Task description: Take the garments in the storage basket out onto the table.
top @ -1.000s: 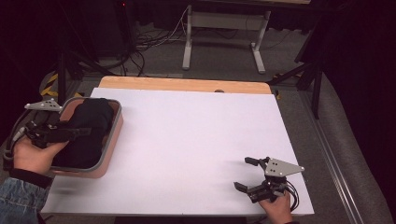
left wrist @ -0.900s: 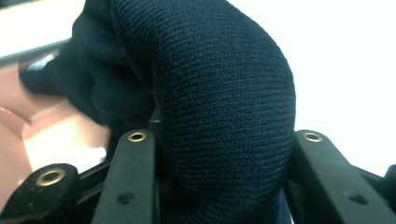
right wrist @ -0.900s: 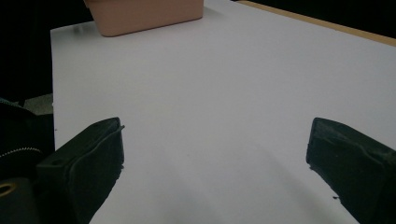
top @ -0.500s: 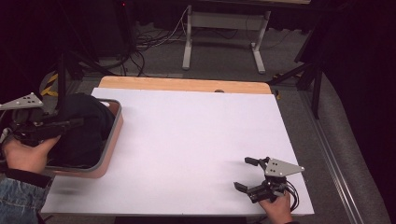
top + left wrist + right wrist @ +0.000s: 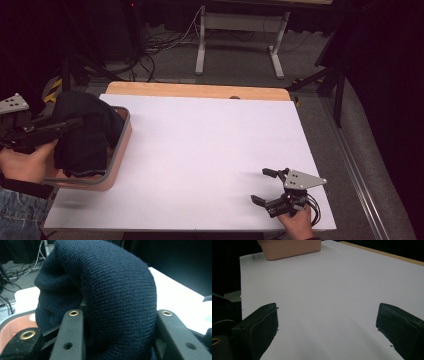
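Note:
A dark navy knitted garment hangs bunched over the pink bin at the table's left edge, its lower part still inside the bin. My left gripper is shut on it from the left side. In the left gripper view the knit bulges thickly between both black jaws, with the bin's pink floor below. My right gripper rests near the front right corner of the table, open. In the right gripper view nothing lies between its jaws.
A white board covers the table, with a wooden strip along its far edge. The pink bin stands far across from the right gripper. Cables and a metal stand are on the floor behind.
My left gripper has risen and drawn back to the left with the garment, pulling the cloth up out of the bin. The right gripper has stayed put.

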